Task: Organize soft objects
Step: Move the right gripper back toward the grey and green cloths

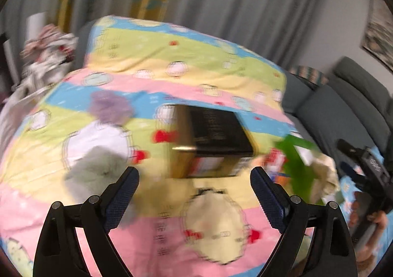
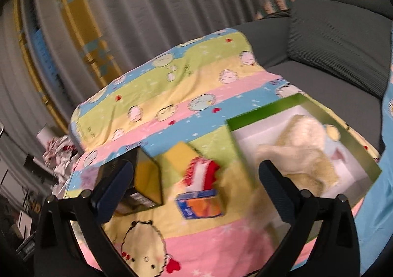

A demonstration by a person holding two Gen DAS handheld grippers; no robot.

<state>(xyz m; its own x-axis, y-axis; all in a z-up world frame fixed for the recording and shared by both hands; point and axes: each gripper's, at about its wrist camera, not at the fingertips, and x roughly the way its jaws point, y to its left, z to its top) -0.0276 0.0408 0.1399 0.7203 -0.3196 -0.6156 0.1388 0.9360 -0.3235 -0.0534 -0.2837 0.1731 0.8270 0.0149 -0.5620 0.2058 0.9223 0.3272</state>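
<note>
Left tool (image 1: 194, 176) and right tool (image 2: 196, 174) both gaped wide, empty. Only the right view showed the cream plush toy (image 2: 304, 151) inside the green-rimmed white box (image 2: 265, 111); only the left showed the grey fluffy pad (image 1: 95, 169) on the striped cartoon bedsheet (image 1: 172, 56).

Grey curtains (image 1: 245, 7), grey sofa (image 2: 319, 75)

The room sits in soft, even indoor light, rather dim, with no hard shadows across the striped bedsheet (image 1: 147, 61). Both views are smeared by motion: the black box (image 1: 216, 134) and the green box (image 2: 302, 139) have streaked edges, and the cream plush toy (image 2: 302, 154) inside is a pale blur. The curtains (image 2: 147, 7) bend with the fisheye lens, and the corners fall to black. A small bright glint shows on the black box's edge.
</note>
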